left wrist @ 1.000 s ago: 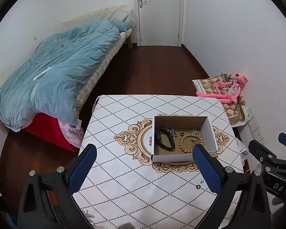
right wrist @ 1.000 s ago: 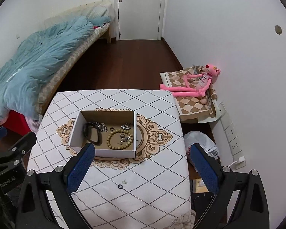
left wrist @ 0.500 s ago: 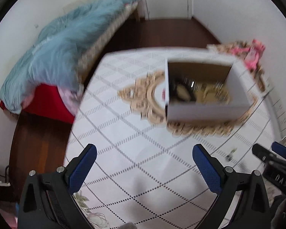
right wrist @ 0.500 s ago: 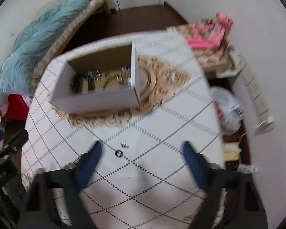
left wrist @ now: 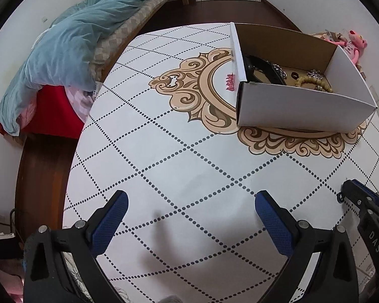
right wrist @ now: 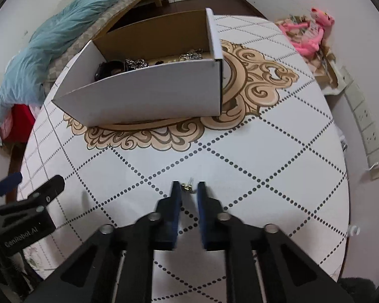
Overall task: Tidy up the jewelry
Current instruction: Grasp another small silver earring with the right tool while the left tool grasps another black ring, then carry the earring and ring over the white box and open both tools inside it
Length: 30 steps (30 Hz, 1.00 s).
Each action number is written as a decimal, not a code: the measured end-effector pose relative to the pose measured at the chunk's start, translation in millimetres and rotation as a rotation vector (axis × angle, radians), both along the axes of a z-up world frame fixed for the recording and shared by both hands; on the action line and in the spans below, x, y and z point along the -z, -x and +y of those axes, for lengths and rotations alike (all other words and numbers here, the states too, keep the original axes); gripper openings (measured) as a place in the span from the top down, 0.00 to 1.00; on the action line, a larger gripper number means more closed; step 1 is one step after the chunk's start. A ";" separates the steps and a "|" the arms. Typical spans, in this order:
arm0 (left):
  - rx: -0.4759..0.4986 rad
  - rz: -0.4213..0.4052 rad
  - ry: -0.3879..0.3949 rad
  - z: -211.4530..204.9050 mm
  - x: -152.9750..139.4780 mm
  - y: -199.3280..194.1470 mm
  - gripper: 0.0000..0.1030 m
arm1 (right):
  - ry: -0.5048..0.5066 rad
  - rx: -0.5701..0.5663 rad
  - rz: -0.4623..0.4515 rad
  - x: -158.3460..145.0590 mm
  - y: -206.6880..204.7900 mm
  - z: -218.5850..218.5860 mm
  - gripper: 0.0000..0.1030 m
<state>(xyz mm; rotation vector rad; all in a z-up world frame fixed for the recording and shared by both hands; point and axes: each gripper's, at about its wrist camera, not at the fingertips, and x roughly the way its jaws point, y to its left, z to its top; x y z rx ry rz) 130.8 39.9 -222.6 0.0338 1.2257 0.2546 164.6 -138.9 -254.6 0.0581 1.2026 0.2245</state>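
White patterned table (right wrist: 278, 151), then the cardboard box (right wrist: 149, 93) of jewelry, then a tiny earring (right wrist: 188, 186) at the right gripper (right wrist: 188, 189), whose jaws have just been closing, nearly together. It could slip free. Left gripper (left wrist: 189, 214) spread, empty.

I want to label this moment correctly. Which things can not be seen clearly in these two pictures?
- Small earring-like piece, right wrist view: too small to identify, between the nearly shut right gripper tips.
- Jewelry in the cardboard box, both views: near wall hides most.
- Small black ring, left wrist view: partly behind the right gripper.
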 end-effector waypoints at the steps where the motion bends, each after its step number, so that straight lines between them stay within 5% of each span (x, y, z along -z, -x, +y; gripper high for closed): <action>1: 0.002 0.001 0.002 -0.3 -0.3 -1.0 0.00 | -0.001 -0.004 -0.004 -0.7 0.1 1.0 0.91; 10: 0.106 -0.035 0.134 -43.7 -4.6 2.4 0.01 | -0.039 0.104 -0.064 -30.3 8.7 -43.4 0.92; 17: 0.234 -0.045 0.195 -101.3 3.4 2.5 0.01 | -0.002 0.213 -0.039 -18.4 17.2 -88.0 0.92; 20: 0.274 -0.041 0.182 -119.3 7.6 1.0 0.23 | 0.001 0.244 -0.032 -13.7 21.8 -101.2 0.92; 22: 0.294 -0.032 0.175 -125.1 12.4 -2.5 0.29 | 0.001 0.264 -0.032 -13.2 24.6 -110.0 0.92; 27: 0.335 -0.039 0.178 -138.3 17.0 -4.4 0.75 | -0.003 0.288 -0.033 -13.1 26.3 -121.3 0.91; 30: 0.351 -0.044 0.181 -141.7 17.3 -7.8 0.88 | -0.002 0.291 -0.033 -13.3 27.1 -124.2 0.91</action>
